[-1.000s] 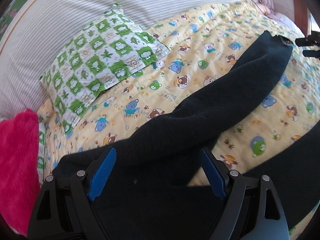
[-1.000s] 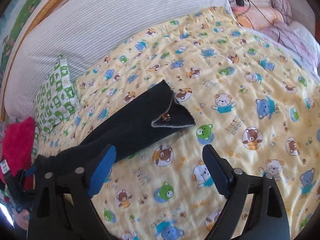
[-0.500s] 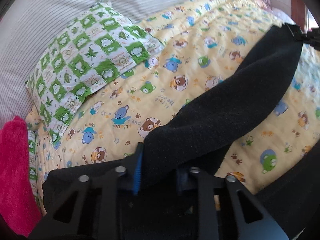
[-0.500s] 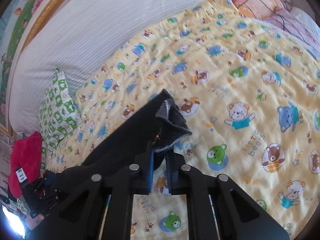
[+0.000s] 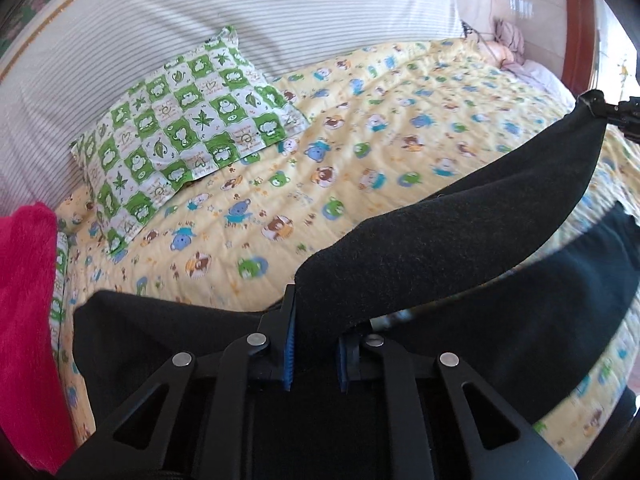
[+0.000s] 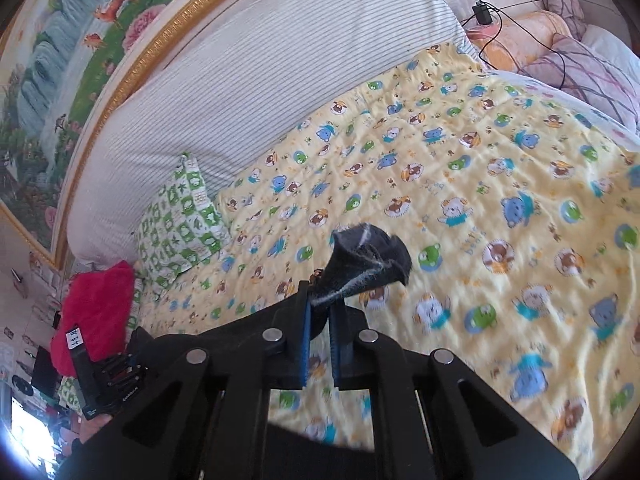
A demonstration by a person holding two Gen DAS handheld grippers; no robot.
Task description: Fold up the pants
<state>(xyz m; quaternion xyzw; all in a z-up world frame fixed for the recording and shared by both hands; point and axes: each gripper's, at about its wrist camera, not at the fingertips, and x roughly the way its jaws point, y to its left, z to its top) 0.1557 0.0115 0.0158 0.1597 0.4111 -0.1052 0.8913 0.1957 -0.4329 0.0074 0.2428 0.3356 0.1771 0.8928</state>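
Left gripper (image 5: 314, 344), black frame with blue finger pads, at 6 o'clock in the left wrist view: fingers drawn in close, clamped on a fold of the black fleece pants (image 5: 460, 232). From the clamp one pant leg rises off the bed and stretches toward 2 o'clock, where its far end meets the right gripper (image 5: 624, 118) at the frame edge. A second dark band of the same garment sags lower, running toward 3 o'clock; more black cloth lies bunched around the left gripper body from 7 to 5 o'clock. Right gripper (image 6: 318, 344), right wrist view, 6 o'clock: fingers nearly together, pinching the leg end of the pants (image 6: 370, 262), whose grey-edged hem flares open above the pads near frame centre, lifted off the yellow quilted bedspread printed with cartoon bears (image 6: 500, 208). The left gripper shows at 8 o'clock in this view. On the bedspread: green-and-white checked pillow (image 5: 188, 136) at 10 o'clock in the left view, touching the white pin-striped headboard cushion (image 5: 240, 12) behind it. Magenta plush fabric (image 5: 24, 300) at 9 o'clock, beside the pillow. Gold-framed landscape painting (image 6: 60, 60) above the cushion, 10 o'clock in the right view.
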